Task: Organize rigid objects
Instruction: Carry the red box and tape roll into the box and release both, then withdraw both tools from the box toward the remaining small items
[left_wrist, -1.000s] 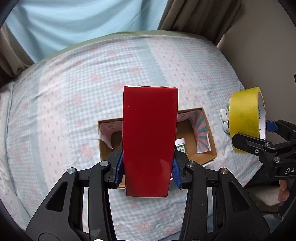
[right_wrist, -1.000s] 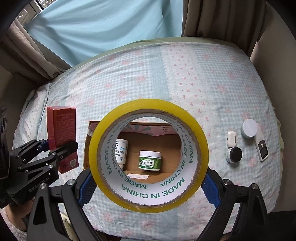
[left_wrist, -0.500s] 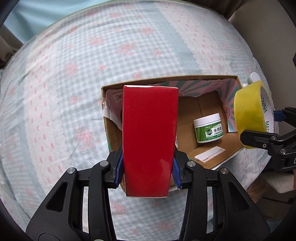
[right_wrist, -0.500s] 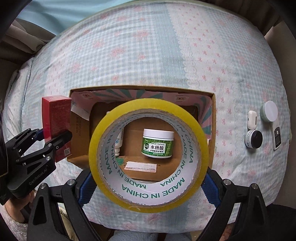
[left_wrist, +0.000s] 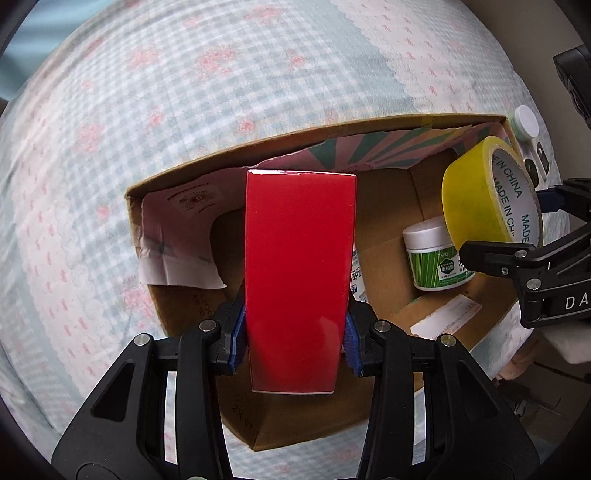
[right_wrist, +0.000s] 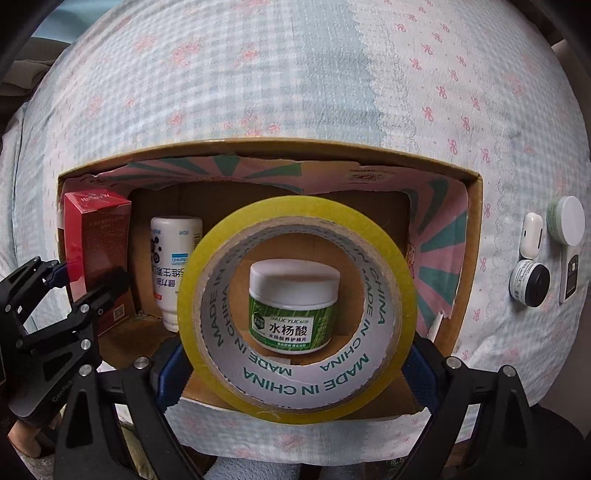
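My left gripper (left_wrist: 295, 341) is shut on a tall red box (left_wrist: 297, 273), held upright inside the left end of an open cardboard box (left_wrist: 332, 136). My right gripper (right_wrist: 295, 363) is shut on a yellow tape roll (right_wrist: 295, 406), held over the box's right part. The red box (right_wrist: 96, 251) and left gripper (right_wrist: 85, 280) also show in the right wrist view, and the tape roll (left_wrist: 472, 199) in the left wrist view. Inside the cardboard box (right_wrist: 258, 147) a white bottle (right_wrist: 173, 258) lies on its side and a green-labelled jar (right_wrist: 293, 306) stands upright.
The box sits on a checked bedspread (right_wrist: 258, 74). To its right on the cloth lie a white-lidded jar (right_wrist: 567, 225), a small white case (right_wrist: 530, 240), a black-lidded pot (right_wrist: 532, 282) and a small white device (right_wrist: 570, 277).
Both grippers have moved down and forward toward the cardboard box. The red box now sits inside its left end and the tape roll hangs low over the jar.
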